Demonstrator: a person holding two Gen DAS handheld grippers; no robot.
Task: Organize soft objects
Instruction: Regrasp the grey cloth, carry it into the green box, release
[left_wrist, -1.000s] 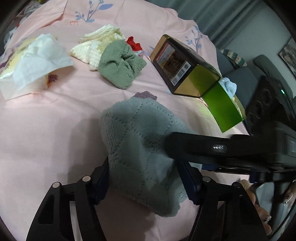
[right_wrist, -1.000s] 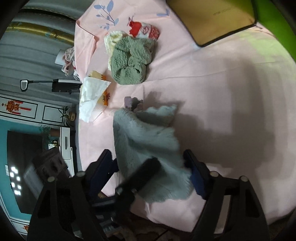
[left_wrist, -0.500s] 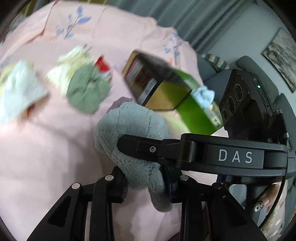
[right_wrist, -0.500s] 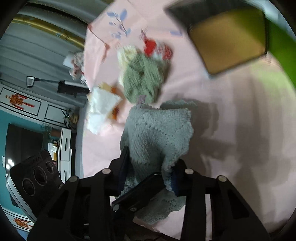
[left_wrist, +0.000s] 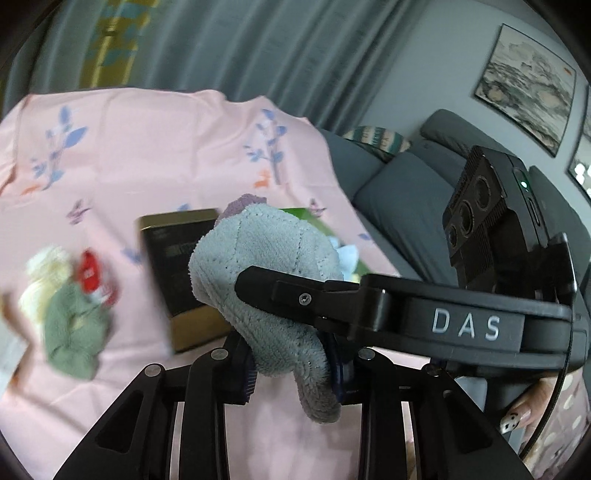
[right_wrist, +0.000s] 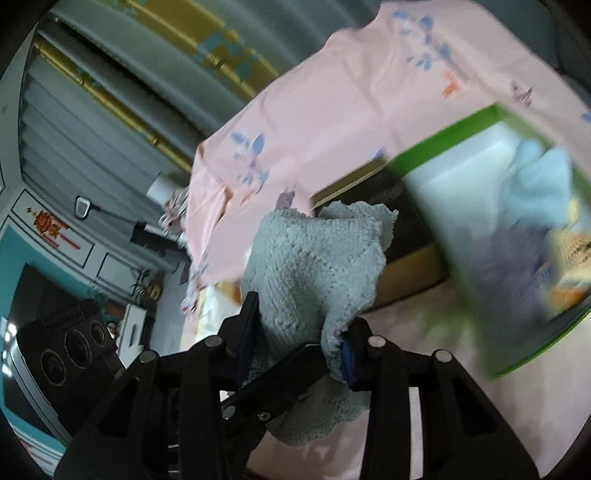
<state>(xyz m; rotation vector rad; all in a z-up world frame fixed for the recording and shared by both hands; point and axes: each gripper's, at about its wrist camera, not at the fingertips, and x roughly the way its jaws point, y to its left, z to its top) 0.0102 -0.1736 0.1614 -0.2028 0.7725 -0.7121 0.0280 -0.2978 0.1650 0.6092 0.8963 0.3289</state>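
I have both my left gripper (left_wrist: 291, 363) and my right gripper (right_wrist: 299, 341) squeezed tight on the fluffy grey cloth (left_wrist: 271, 280), up off the pink bed, so next I should carry it over the green box (right_wrist: 491, 236), which looks blurry.

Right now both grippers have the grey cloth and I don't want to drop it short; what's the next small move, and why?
Probably carry it on over the green box. Both the left gripper and the right gripper are clamped on the grey cloth, which hangs clear of the pink sheet; the box lies open, other soft items already inside.
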